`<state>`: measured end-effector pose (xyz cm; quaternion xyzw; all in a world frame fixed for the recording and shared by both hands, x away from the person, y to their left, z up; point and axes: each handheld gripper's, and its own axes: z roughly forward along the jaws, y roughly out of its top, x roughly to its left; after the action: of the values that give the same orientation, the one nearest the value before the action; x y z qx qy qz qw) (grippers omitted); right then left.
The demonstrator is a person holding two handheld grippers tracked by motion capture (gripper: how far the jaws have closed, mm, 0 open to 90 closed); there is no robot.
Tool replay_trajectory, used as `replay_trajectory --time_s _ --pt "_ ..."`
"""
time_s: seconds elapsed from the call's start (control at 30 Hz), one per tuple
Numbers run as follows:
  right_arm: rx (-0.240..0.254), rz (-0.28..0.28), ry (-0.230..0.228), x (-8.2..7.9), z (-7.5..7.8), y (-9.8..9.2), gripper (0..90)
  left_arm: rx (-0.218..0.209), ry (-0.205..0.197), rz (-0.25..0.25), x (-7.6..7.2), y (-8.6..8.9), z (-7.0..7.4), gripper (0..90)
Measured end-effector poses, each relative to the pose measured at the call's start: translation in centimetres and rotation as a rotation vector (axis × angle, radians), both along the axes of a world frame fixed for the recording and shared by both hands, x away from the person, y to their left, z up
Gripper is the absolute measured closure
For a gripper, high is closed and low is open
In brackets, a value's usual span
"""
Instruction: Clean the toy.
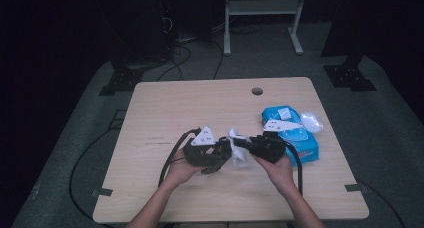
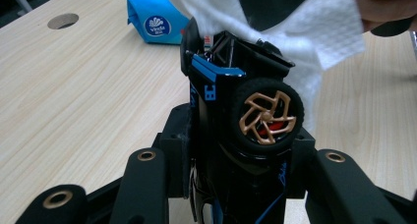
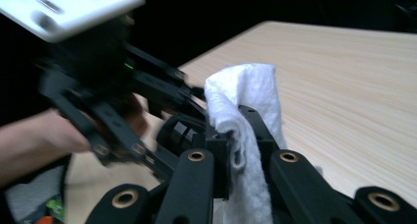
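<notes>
A black toy car [image 2: 241,111] with blue trim and a bronze wheel stands nose-up between the jaws of my left gripper [image 2: 241,155], which is shut on its body. My right gripper [image 3: 243,135] is shut on a folded white tissue [image 3: 246,91]. The tissue [image 2: 314,32] lies against the top end of the car. In the high view the left gripper [image 1: 226,153] and right gripper [image 1: 243,144] meet tip to tip over the middle of the table, with the tissue [image 1: 239,155] between them. In the right gripper view the left gripper [image 3: 113,101] and its hand appear blurred.
A blue pack of wipes [image 1: 295,133] lies on the wooden table [image 1: 175,103] just behind my right hand, with a white plastic piece [image 1: 311,121] at its far right. A cable hole [image 1: 257,91] sits near the far edge. Cables trail off the front edge.
</notes>
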<state>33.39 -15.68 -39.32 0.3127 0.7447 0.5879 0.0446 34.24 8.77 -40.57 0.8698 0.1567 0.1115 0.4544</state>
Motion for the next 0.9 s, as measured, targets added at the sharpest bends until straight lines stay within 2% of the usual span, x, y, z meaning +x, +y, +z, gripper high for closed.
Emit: replay_trajectory --time_s 0.13,0.23,0.3,0.43,0.53,0.63,0.73,0.9 --pt "-0.010 0.007 -0.016 -0.1 0.2 0.2 83.6 -0.019 0.002 0.003 -0.1 0.4 0.0 57.4" --pt "-0.015 -0.018 0.007 0.3 -0.6 -0.3 83.6 -0.028 0.000 0.010 -0.2 0.7 0.0 57.4" --pt "0.006 -0.025 0.037 0.7 -1.4 -0.7 83.6 -0.018 -0.001 0.010 -0.2 0.8 0.0 57.5" --pt "-0.020 -0.042 0.063 0.9 -2.6 -1.0 83.7 -0.024 0.006 0.011 0.0 0.9 -0.2 57.5" --pt "-0.023 -0.041 0.055 0.8 -2.4 -0.9 83.6 -0.020 0.009 0.010 0.0 0.8 -0.4 57.4" --pt "-0.004 -0.034 0.033 0.6 -1.6 -0.7 83.7 -0.018 0.005 0.008 -0.1 0.7 -0.3 57.5" --pt "-0.009 -0.033 0.023 0.5 -1.3 -0.6 83.7 -0.039 0.005 0.013 -0.1 0.8 -0.1 57.5" --pt "-0.043 -0.050 0.063 0.8 -2.8 -1.0 83.7 -0.044 0.005 0.016 -0.1 1.1 0.0 57.5"
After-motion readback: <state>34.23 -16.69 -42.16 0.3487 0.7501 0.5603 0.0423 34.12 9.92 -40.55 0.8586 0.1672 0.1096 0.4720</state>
